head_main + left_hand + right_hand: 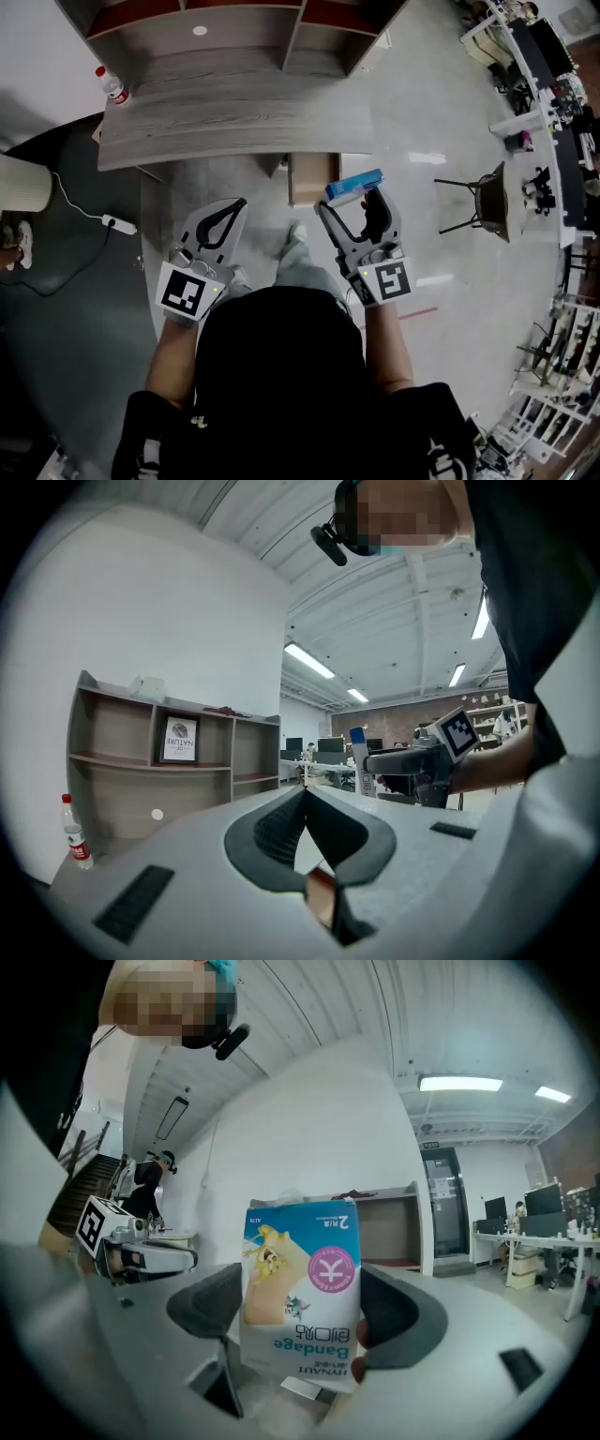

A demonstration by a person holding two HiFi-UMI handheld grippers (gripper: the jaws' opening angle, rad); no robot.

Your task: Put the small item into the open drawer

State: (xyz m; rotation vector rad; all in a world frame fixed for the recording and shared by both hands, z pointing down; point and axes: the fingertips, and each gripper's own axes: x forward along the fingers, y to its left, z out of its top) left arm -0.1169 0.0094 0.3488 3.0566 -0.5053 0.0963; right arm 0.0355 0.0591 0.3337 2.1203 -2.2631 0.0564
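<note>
The right gripper (pixel 352 201) grasps the small blue-and-white cardboard bandage box (pixel 302 1288) between its 2 jaws, its print upside down in the right gripper view; in the head view the box shows at the right edge of the open light-brown wooden drawer (pixel 312 178) under the grey wood-grain desk (pixel 234 117); the left gripper (pixel 305 797) is clenched on nothing, its 2 jaws meeting tip to tip; a clear plastic bottle with a red cap (pixel 112 86) stands at the desk's left end.
</note>
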